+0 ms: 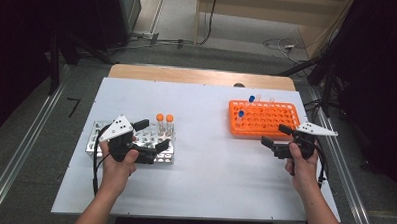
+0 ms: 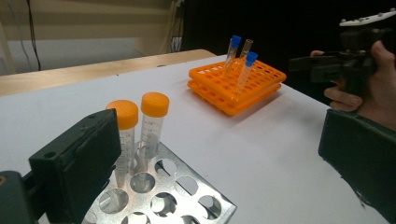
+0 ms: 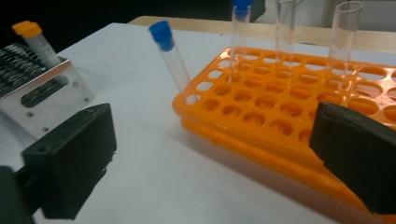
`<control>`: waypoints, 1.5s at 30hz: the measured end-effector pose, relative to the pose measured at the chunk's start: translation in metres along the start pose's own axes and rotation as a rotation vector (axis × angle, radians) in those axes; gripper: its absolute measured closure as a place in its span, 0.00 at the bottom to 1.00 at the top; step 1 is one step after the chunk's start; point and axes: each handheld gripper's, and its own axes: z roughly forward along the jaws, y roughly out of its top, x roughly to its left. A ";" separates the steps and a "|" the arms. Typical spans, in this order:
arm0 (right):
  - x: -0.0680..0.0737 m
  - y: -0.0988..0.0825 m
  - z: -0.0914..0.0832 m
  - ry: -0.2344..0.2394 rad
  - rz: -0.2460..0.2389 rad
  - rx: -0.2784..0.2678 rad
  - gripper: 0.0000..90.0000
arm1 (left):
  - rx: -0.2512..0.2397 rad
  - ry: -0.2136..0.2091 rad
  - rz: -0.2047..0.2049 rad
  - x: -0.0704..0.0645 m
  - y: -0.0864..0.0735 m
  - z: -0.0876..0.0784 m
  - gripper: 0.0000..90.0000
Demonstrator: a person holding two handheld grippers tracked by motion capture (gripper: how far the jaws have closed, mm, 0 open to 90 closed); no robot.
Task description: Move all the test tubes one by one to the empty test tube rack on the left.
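Blue-capped tube (image 3: 169,53) leans at the orange rack's (image 1: 264,119) near-left corner, just beyond our right gripper (image 1: 277,138), released and empty; our left gripper (image 1: 151,135), released too, sits far left.

A white table (image 1: 205,157) carries a metal rack (image 1: 98,131) and an orange rack (image 1: 264,119)

My white desk (image 1: 209,167) is evenly, brightly lit from overhead; surroundings fall dark. Shadows stay soft. All 3 pictures look slightly blurred, near edges most.
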 end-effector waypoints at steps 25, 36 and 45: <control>-0.047 0.030 0.058 -0.242 0.041 0.038 0.50 | 0.018 0.003 -0.003 0.000 -0.011 -0.004 0.00; -0.062 0.033 0.076 -0.291 0.075 0.108 0.68 | 0.021 -0.001 -0.007 0.000 -0.012 -0.002 0.00; -0.059 0.032 0.085 -0.345 0.040 0.105 0.78 | 0.021 -0.002 -0.007 0.000 -0.012 -0.001 0.00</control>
